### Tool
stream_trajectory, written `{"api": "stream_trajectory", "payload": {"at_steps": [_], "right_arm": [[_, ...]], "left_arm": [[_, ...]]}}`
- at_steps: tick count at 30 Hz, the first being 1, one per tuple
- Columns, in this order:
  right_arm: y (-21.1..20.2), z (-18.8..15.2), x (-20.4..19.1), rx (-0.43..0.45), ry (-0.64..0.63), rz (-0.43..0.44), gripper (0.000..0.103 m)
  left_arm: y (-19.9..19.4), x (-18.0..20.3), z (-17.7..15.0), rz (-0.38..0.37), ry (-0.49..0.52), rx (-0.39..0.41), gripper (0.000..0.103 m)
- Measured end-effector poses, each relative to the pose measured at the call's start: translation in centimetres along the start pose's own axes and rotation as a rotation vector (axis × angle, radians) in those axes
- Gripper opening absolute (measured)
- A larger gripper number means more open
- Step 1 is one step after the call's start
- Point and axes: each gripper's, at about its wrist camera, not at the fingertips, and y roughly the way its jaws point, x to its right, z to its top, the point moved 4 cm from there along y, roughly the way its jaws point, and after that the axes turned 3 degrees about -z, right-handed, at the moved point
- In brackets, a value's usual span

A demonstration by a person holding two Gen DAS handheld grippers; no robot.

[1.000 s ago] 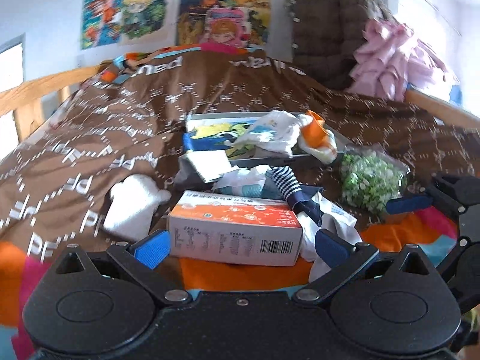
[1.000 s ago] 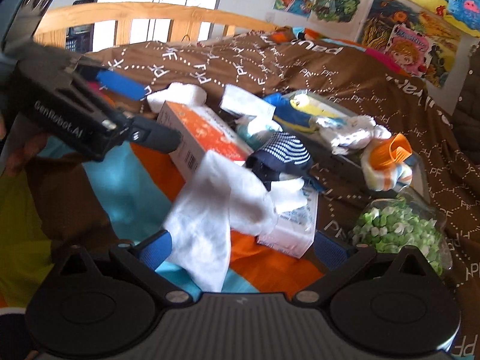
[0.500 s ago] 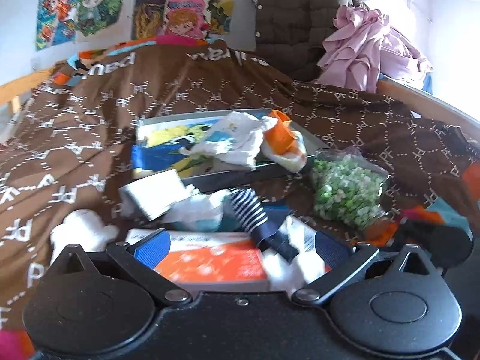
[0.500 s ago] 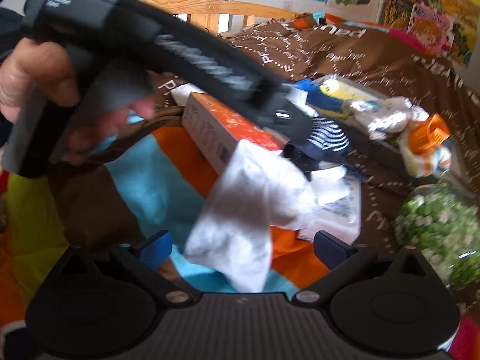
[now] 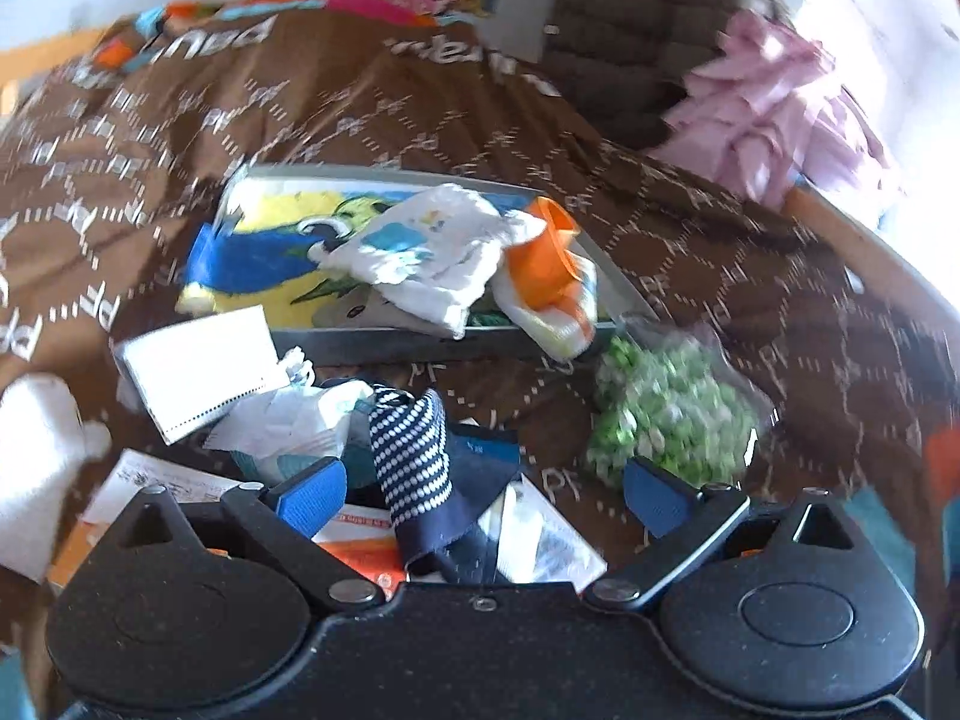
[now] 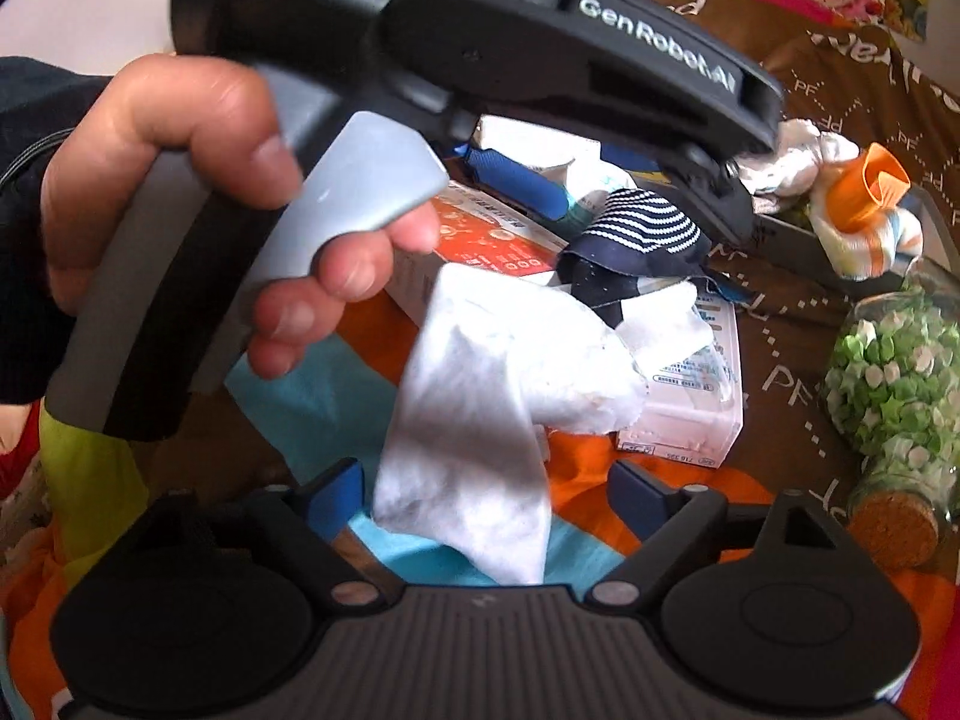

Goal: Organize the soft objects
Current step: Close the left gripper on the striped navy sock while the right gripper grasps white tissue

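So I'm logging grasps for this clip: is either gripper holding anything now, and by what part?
Neither. The left gripper is open around the navy striped sock, not clamped; the right gripper is open around the white cloth.

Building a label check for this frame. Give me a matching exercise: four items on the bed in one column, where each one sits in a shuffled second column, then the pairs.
Things:
1. orange-and-white sock
2. navy striped sock
3. white cloth
4. green-filled jar

Places:
A. between the open jaws of the left gripper
B. lying on its side on the brown blanket, cork end toward the camera
C. draped over the near edge of the grey tray
D. between the open jaws of the right gripper, trailing off the orange box

Pairs: 1-C, 2-A, 3-D, 4-B
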Motion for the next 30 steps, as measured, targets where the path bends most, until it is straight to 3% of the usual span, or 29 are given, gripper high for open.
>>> {"api": "stream_trajectory", "payload": {"at_steps": [4, 9, 15, 18, 25, 30], "right_arm": [[0.4, 0.5, 1.3, -0.007, 0.031, -0.004, 0.081], [-0.2, 0.5, 2.2, 0.007, 0.091, 0.013, 0.062], [-0.3, 0.6, 2.8, 0.010, 0.150, 0.010, 0.045], [-1.0, 0.6, 3.3, 0.027, 0.171, -0.016, 0.044], [-1.6, 0.9, 4.3, 0.044, 0.221, -0.038, 0.036], [-2.1, 0.9, 4.6, 0.062, 0.239, -0.081, 0.029]], "left_arm": [[0.9, -1.6, 0.5, 0.012, -0.152, -0.010, 0.093], [1.4, -2.6, 0.8, 0.029, -0.233, -0.016, 0.084], [1.7, -2.6, 0.7, 0.032, -0.247, -0.039, 0.066], [1.8, -2.4, 0.5, 0.031, -0.249, -0.051, 0.054], [1.3, -2.1, 0.4, 0.034, -0.234, -0.060, 0.039], [0.8, -1.8, 0.4, 0.033, -0.207, -0.064, 0.019]]}}
